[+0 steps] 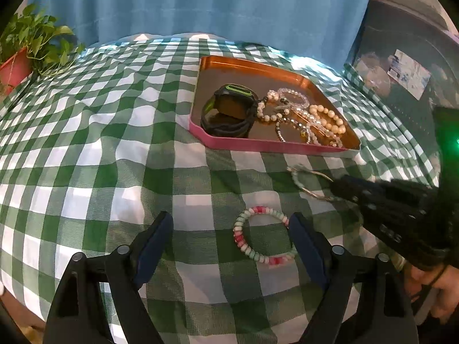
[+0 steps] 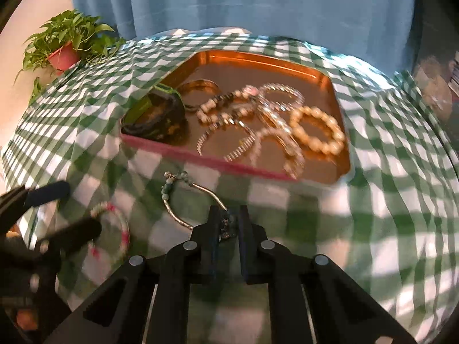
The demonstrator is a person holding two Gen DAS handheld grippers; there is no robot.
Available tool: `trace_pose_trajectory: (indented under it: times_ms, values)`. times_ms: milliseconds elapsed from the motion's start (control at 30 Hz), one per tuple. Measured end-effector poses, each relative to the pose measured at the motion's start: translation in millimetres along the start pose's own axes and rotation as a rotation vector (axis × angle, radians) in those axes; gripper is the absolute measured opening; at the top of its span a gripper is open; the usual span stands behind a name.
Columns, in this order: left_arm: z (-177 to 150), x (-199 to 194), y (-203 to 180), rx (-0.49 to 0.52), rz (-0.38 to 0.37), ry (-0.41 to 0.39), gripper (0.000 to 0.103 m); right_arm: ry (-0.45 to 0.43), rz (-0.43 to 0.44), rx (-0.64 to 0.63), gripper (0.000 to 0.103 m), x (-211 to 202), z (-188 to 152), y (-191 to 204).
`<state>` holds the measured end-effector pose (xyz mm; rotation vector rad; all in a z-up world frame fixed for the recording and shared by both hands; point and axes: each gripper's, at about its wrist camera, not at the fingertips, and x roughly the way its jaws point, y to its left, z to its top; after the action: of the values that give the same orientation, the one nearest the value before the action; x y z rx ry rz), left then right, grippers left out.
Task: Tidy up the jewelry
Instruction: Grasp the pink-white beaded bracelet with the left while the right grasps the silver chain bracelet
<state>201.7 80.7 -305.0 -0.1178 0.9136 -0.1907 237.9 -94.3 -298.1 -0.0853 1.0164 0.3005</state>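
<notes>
Judging by the shallow copper-lined tray with the pink outer wall (image 1: pixel 287 145), you are most of the way through: it already holds a black watch with green trim (image 1: pixel 229 109) in its near left corner, a cream pearl bead bracelet (image 2: pixel 318 134) to the right of that, and a tangle of clear crystal and silver pieces between them. Two pieces remain outside the tray on the green-and-white checked cloth (image 1: pixel 86 154).

Your right gripper (image 2: pixel 228 223) is clenched, jaws nearly together, on one end of a thin silver bangle strung with pale green beads (image 2: pixel 183 195), which hangs just in front of the tray's near wall. Whether it is fully clear of the cloth, I cannot tell.

Your left gripper (image 1: pixel 229 229) is spread wide and grasps nothing. A pink, white and green bead bracelet (image 1: pixel 262 235) lies flat on the cloth, nearer you than the tray, between its fingers and close against the right one.
</notes>
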Motion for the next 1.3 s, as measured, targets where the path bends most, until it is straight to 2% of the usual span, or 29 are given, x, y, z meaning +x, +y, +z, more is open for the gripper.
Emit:
trace_pose_trajectory:
  times_ms: [133, 267, 367, 600, 633, 700, 733, 767, 800, 833, 900, 1000, 1033, 1200, 1300]
  values:
    - [-0.8, 1.3, -1.5, 0.003, 0.002, 0.008, 0.082, 0.025, 0.024, 0.058, 0.011, -11.8, -17.1, -10.2]
    - [-2.2, 3.0, -3.0, 0.005, 0.006, 0.017, 0.082, 0.035, 0.040, 0.051, 0.011, -23.6, -33.9, -7.3]
    - [-3.9, 4.4, -4.7, 0.017, 0.014, 0.028, 0.082, 0.014, 0.114, 0.058, 0.011, -32.8, -40.0, -7.5]
    - [-6.6, 6.6, -11.9, 0.062, 0.040, 0.024, 0.081, -0.024, 0.144, -0.028, 0.018, -35.3, -34.6, -8.3]
    - [-7.0, 7.6, -15.1, 0.082, 0.052, 0.019, 0.078, -0.029, 0.141, -0.046, 0.018, -33.3, -33.4, -6.5]
    - [-7.2, 7.7, -20.3, 0.119, 0.073, 0.003, 0.044, -0.016, 0.113, -0.085, 0.018, -24.8, -32.8, -0.4]
    - [-7.4, 7.9, -23.0, 0.136, 0.079, -0.005, 0.036, -0.008, 0.116, -0.091, 0.019, -21.0, -32.4, 0.7]
    - [-7.4, 7.8, -23.4, 0.142, 0.073, -0.009, 0.017, -0.028, 0.121, -0.096, 0.019, -21.3, -32.7, 2.2]
    - [-6.9, 7.9, -22.7, 0.137, 0.039, -0.003, 0.006, -0.036, 0.107, -0.105, 0.012, -21.3, -32.9, 3.5]
    - [-6.2, 7.6, -20.8, 0.120, -0.001, 0.002, 0.006, -0.038, 0.075, -0.121, 0.002, -20.3, -33.1, 4.6]
    - [-5.2, 3.6, -20.1, 0.113, -0.009, -0.016, 0.006, -0.038, 0.074, -0.109, 0.002, -20.5, -32.7, 1.0]
    - [-4.5, -17.6, -22.9, 0.120, -0.068, -0.098, 0.006, -0.033, 0.072, -0.051, 0.002, -24.2, -36.1, -13.4]
    - [-6.1, -23.6, -26.3, 0.140, -0.066, -0.124, 0.006, -0.035, 0.068, -0.038, 0.002, -26.4, -38.1, -18.6]
    - [-7.7, -18.8, -34.9, 0.173, -0.083, -0.093, 0.006, -0.045, 0.053, 0.024, 0.002, -38.1, -50.8, -42.8]
    - [-7.2, -11.4, -34.3, 0.158, -0.082, -0.062, 0.007, -0.044, 0.078, 0.040, 0.002, -39.9, -51.7, -47.2]
